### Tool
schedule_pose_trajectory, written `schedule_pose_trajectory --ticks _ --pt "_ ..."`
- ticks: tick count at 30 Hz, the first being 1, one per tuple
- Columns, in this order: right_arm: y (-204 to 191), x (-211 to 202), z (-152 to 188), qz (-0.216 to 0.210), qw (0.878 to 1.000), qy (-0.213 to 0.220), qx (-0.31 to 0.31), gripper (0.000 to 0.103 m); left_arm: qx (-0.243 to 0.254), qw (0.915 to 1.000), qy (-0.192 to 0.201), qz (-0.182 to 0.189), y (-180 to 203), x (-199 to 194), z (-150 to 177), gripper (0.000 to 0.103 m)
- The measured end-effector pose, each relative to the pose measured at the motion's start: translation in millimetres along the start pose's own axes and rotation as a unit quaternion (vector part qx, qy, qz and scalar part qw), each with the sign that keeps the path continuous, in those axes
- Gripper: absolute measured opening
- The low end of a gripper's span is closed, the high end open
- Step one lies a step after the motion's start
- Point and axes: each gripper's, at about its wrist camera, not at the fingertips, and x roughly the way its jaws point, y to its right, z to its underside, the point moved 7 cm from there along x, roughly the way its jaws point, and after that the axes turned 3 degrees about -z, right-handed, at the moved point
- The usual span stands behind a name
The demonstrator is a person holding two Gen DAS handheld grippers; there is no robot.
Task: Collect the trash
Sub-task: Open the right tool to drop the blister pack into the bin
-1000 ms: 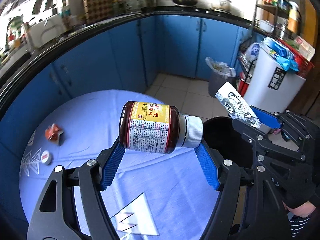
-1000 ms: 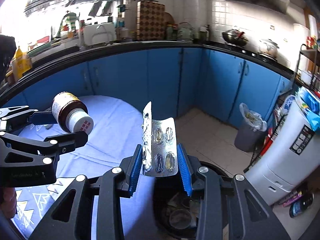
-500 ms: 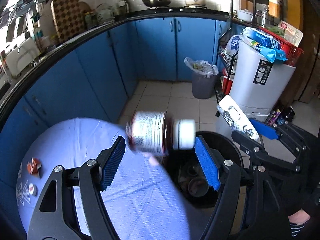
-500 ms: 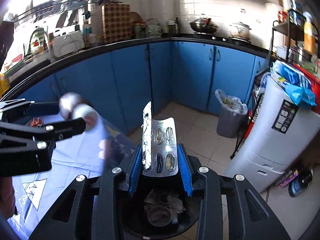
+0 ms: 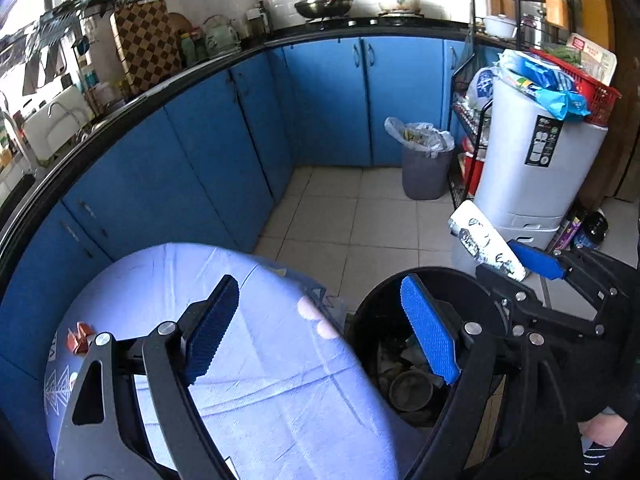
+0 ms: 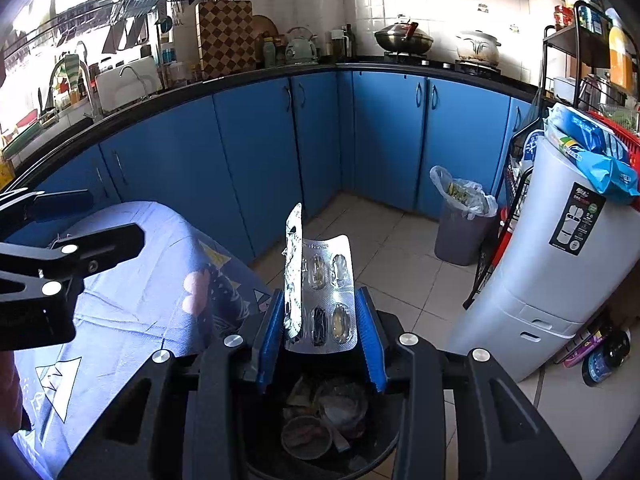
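Note:
My left gripper (image 5: 318, 284) hangs over the edge of the blue-clothed table (image 5: 260, 380) and the black trash bin (image 5: 384, 300). Its jaws are opening and nothing is between the blue pads. The brown bottle is in neither view. My right gripper (image 6: 320, 296) is shut on silver blister packs (image 6: 320, 296), held upright directly above the bin (image 6: 380, 452), which holds crumpled trash. In the left wrist view the blister packs (image 5: 484, 240) stick out of the right gripper (image 5: 516, 270) over the bin's far rim. The right wrist view shows the left gripper (image 6: 92, 220) at the far left.
A red crumpled wrapper (image 5: 80, 336) lies on the table's left side. On the tiled floor stand a grey bin with a plastic bag (image 5: 424, 160) and a tall white appliance (image 5: 536, 168). Blue cabinets (image 5: 200, 168) run along the back.
The brown bottle has left the left gripper, whose jaws stand wider. Both grippers swung from above the table to over the black bin. The right gripper's grip on the blister packs is unchanged.

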Motion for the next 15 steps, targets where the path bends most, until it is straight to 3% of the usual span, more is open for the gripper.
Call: schedule_pose_trajectory --ticks 12,14,15 --pt "-22.1 2.1 -9.3 0.0 1.0 0.002 -0.019 0.04 -0.059 0.9981 -0.003 -0.018 -59.1 -12.2 21.4 0.088" --pt "-24.2 2.3 -10.7 0.003 1.0 0.001 -0.016 0.059 -0.068 0.9975 -0.004 -0.02 -69.6 -14.8 24.7 0.088" --pt "-25.2 1.5 -12.3 0.006 1.0 0.004 -0.013 0.074 -0.071 0.9973 -0.005 -0.02 -72.6 -15.5 25.6 0.088"
